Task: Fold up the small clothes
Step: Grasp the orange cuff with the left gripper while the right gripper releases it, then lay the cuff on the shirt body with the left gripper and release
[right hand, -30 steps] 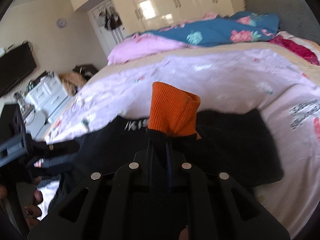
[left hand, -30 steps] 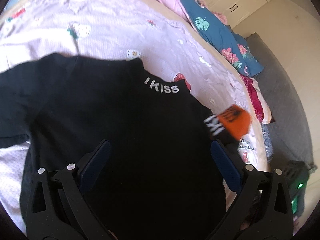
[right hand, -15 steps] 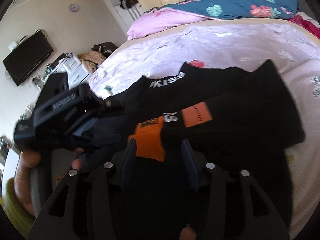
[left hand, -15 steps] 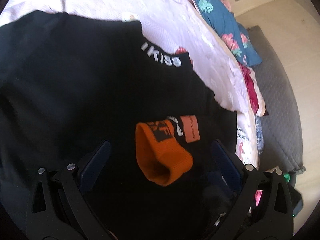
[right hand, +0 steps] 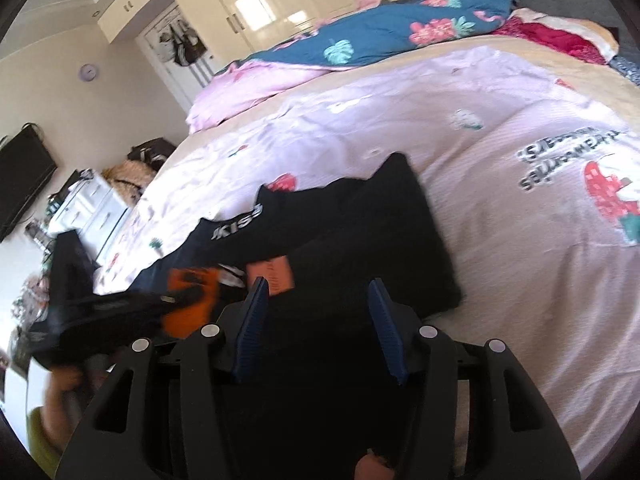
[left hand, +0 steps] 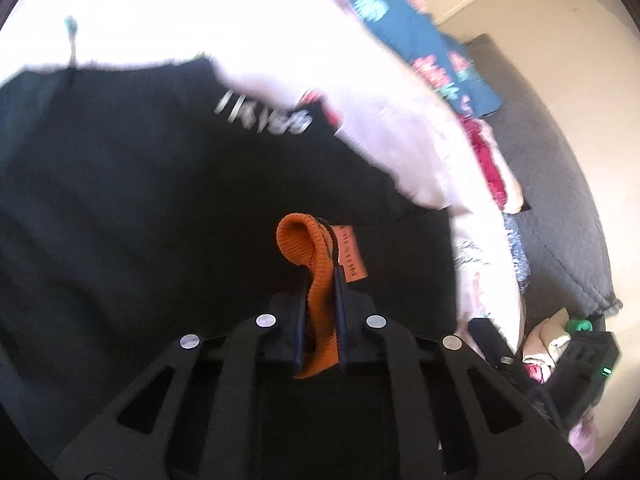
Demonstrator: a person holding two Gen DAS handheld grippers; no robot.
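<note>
Left wrist view: left claw (left hand: 320,280) clamped on orange cuff (left hand: 312,248) of black top (left hand: 140,200) lying on bed (right hand: 500,208) | right claw (right hand: 316,320) opening, nothing between pads | advice: carry cuff flat across body, avoid bunching | change: cuff passed right-to-left; a second ago right claw held it.

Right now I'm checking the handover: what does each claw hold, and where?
The left claw is shut on the orange cuff of the black garment. The right claw is opening, with nothing between its fingers.
</note>
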